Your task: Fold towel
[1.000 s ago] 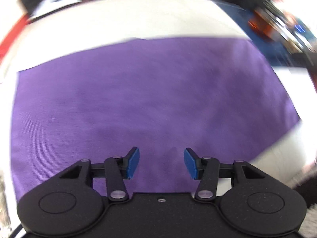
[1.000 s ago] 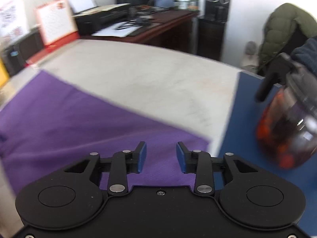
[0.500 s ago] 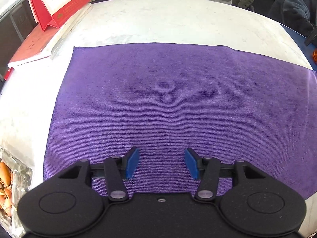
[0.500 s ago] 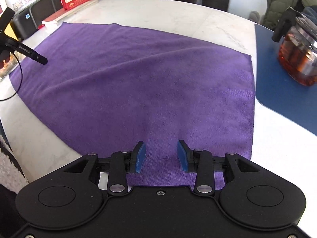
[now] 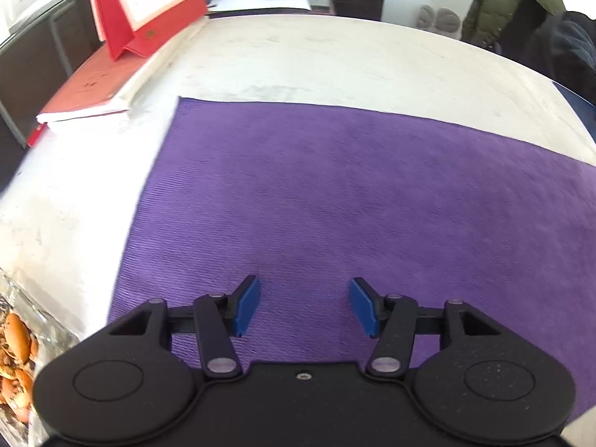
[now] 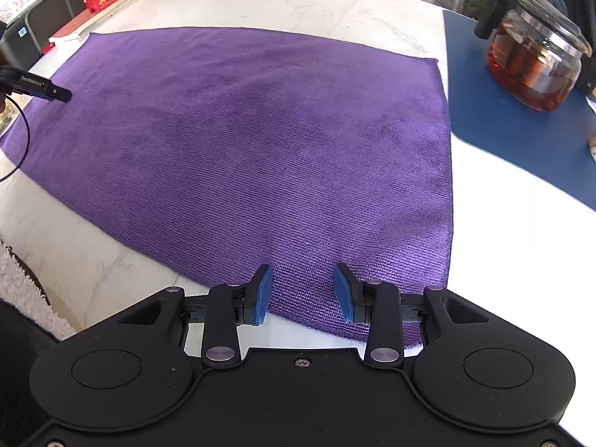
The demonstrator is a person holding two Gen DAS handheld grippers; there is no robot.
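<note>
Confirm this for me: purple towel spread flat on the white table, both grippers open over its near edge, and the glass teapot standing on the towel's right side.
One detail is off. The right wrist view shows the glass teapot standing on the blue mat beside the purple towel, not on it. The rest holds: towel flat on the white table, left gripper and right gripper open over its near edge.

— How many towels do I have on the counter (image 6: 372,3)?
— One purple towel (image 6: 260,130). I count two tools over it: left tool (image 5: 303,307), right tool (image 6: 302,288).
— And beside the towel?
— One blue mat (image 6: 503,126) carrying one glass teapot (image 6: 532,59), one red calendar (image 5: 149,3), one red booklet (image 5: 89,85).
</note>
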